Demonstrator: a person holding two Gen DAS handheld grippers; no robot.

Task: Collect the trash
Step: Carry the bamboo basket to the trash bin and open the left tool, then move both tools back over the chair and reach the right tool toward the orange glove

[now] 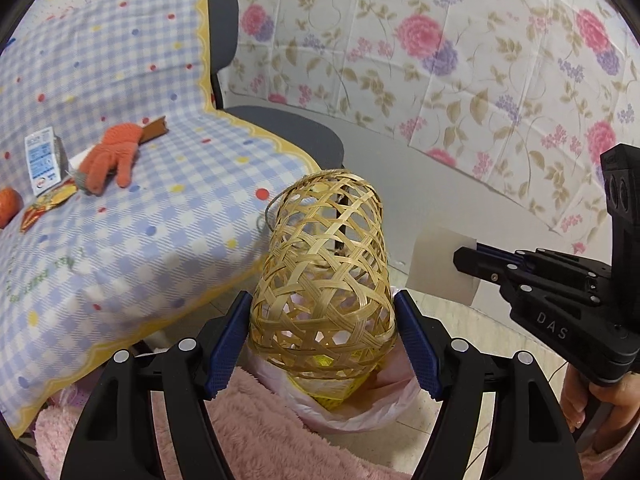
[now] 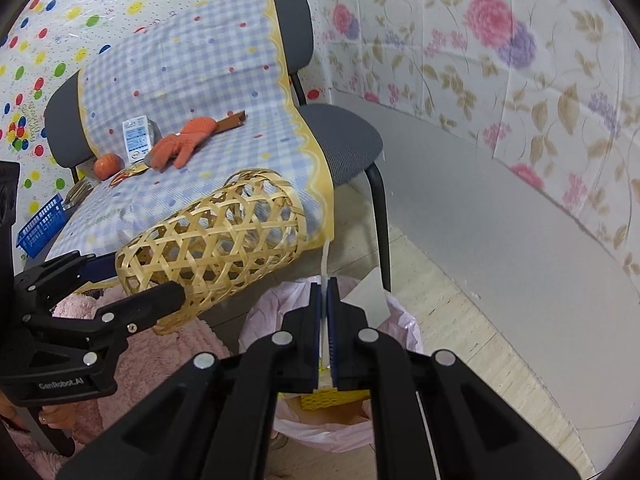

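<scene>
A woven bamboo basket [image 1: 324, 280] is held on its side in the air, with my left gripper [image 1: 322, 300] shut on its rounded base. The right wrist view shows the same basket [image 2: 216, 244] and the left gripper [image 2: 136, 276] over the edge of the chair's checked cloth. My right gripper [image 2: 323, 284] is shut on a white sheet of paper [image 2: 368, 296] that sticks out past its tips. It also shows at the right of the left wrist view, the right gripper [image 1: 464, 258] pinching the paper [image 1: 440, 264]. Below both stands a bin lined with a pink bag [image 2: 400, 320], a yellow item [image 2: 336, 398] inside.
On the chair's checked cloth [image 2: 224, 80] lie an orange knitted glove [image 2: 180, 144], a small carton [image 2: 138, 138], an orange ball [image 2: 107, 166], a wrapper and a brown piece. A blue plastic basket [image 2: 40, 226] sits at far left. A pink fluffy mat [image 1: 256, 428] lies beside the bin. A floral-papered wall stands right.
</scene>
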